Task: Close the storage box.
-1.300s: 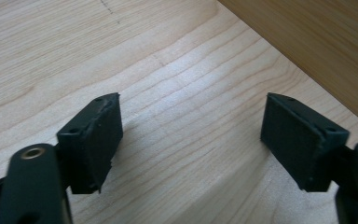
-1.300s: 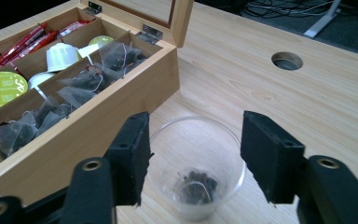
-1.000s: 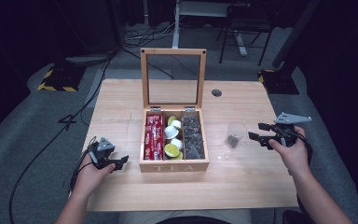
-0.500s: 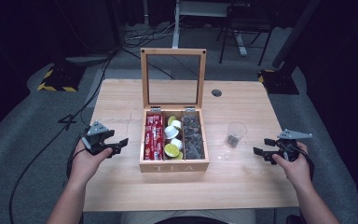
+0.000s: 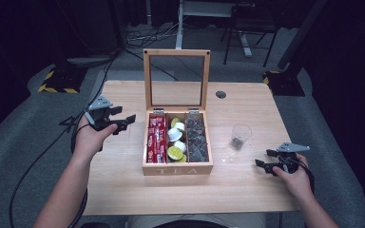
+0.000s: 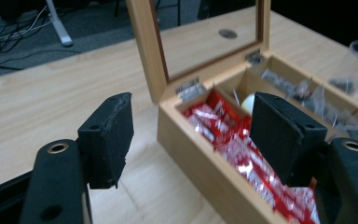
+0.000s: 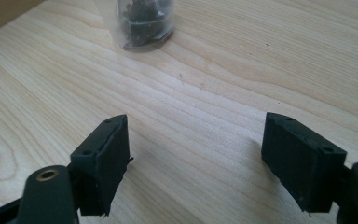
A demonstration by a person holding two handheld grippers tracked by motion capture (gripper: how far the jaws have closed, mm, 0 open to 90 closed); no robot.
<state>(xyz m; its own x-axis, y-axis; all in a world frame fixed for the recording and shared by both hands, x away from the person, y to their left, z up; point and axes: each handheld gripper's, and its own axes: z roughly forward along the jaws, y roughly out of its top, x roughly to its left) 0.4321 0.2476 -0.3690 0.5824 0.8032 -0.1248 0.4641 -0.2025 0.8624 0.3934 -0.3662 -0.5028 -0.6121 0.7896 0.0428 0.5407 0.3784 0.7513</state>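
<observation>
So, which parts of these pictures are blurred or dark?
High view: the table is lit, the room behind is dark. Left gripper view: the red packets in the tea box are blurred. Right gripper view: the plastic cup looks soft.

Black fingers [image 6: 107, 140], brass-ringed screw holes, trailing cables.

Pale wood-grain table [image 5: 123, 190]. Light wooden box [image 5: 177, 169] with clear-paned lid [image 5: 176, 78]: red packets [image 5: 156, 140] in the left compartment, white and yellow-green capsules [image 5: 176, 142] in the middle, dark grey sachets [image 5: 197, 140] on the right. Clear cup [image 5: 240, 137] with dark contents. Black grippers [image 5: 126, 121], grey top plates.
</observation>
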